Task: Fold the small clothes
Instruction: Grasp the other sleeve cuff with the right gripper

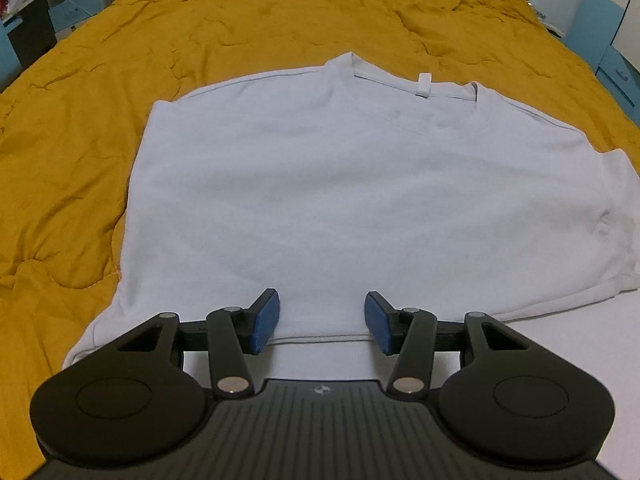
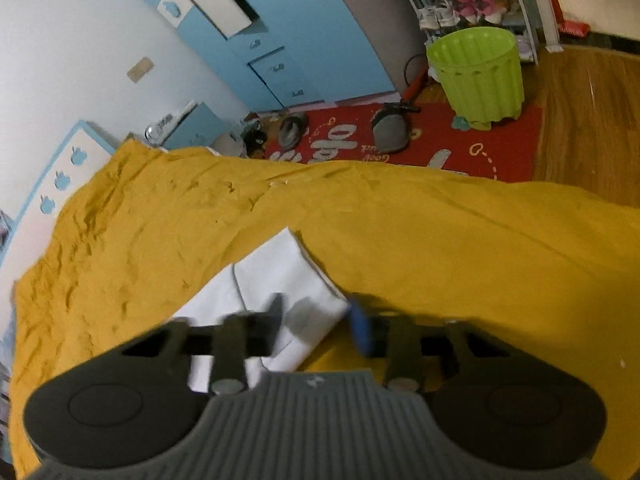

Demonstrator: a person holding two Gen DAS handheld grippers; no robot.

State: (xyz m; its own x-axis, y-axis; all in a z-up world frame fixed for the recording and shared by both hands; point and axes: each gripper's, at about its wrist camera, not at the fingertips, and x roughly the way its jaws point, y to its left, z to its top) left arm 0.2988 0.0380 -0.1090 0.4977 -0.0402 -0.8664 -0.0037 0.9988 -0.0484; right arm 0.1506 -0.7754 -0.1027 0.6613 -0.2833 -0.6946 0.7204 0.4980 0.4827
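Nearest the left wrist camera, the left gripper [image 1: 322, 322] has its blue-padded fingers [image 1: 265, 322] spread well apart with nothing between them, poised at the near hem of a white T-shirt [image 1: 340, 184]. The shirt lies flat and spread on a mustard-yellow bedspread [image 1: 80, 120], hem toward the camera and neckline at the far end, where a small white tag [image 1: 424, 84] shows inside the collar; one sleeve [image 1: 624, 200] juts out at the right edge. Past the shirt the rumpled bedspread runs on to blue cabinets [image 1: 612, 20] at the far right. From the right wrist camera, the right gripper [image 2: 316, 328] is blurred — its fingers stand apart, empty, one on each side of the tip of a white sleeve [image 2: 280, 276] on the same bedspread [image 2: 440, 240]. Beyond the bed's edge lies a red rug [image 2: 440, 144] with white lettering, a pair of grey slippers [image 2: 388, 128] on it, then a lime-green bin [image 2: 476, 72] on the wooden floor [image 2: 592, 120], and a shoe rack [image 2: 472, 0] farthest back.
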